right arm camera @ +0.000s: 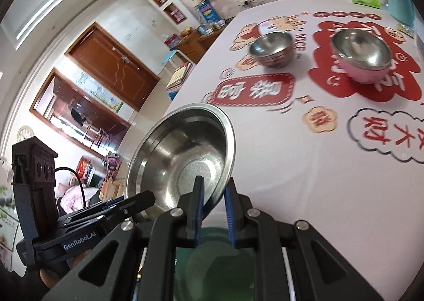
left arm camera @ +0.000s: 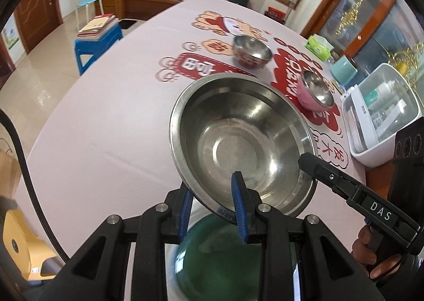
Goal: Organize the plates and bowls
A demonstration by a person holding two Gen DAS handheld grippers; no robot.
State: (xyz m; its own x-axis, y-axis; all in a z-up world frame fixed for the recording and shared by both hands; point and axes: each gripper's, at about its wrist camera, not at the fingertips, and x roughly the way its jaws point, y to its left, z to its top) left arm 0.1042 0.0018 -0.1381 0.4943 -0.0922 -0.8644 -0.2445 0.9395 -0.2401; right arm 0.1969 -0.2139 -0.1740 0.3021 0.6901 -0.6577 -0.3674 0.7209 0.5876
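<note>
Steel basin (left arm camera: 238,142), wide and shallow, is off the worktop (left arm camera: 106,115) and tipped, carried between both tools above the printed cloth. The left tool (left arm camera: 212,208) pinches its near rim, one blue pad inside the bowl and one outside; the right tool (right arm camera: 214,203) pinches the rim on the opposite side in the same way, its jaws close together with only the thin metal between them. By its look the basin should be light and quite rigid, but polished steel is slippery, and a thin rolled lip gives the pads little to bite on, so it could pivot or slide if either grip loosens. The flat rim, taken on two opposite sides as now, seems the sensible hold. Counted: one large basin in the air and two small bowls standing farther back on the worktop, a plain steel bowl (left arm camera: 251,51) and a pink-sided bowl (left arm camera: 315,91), set apart from each other. No plates are visible in either view.
</note>
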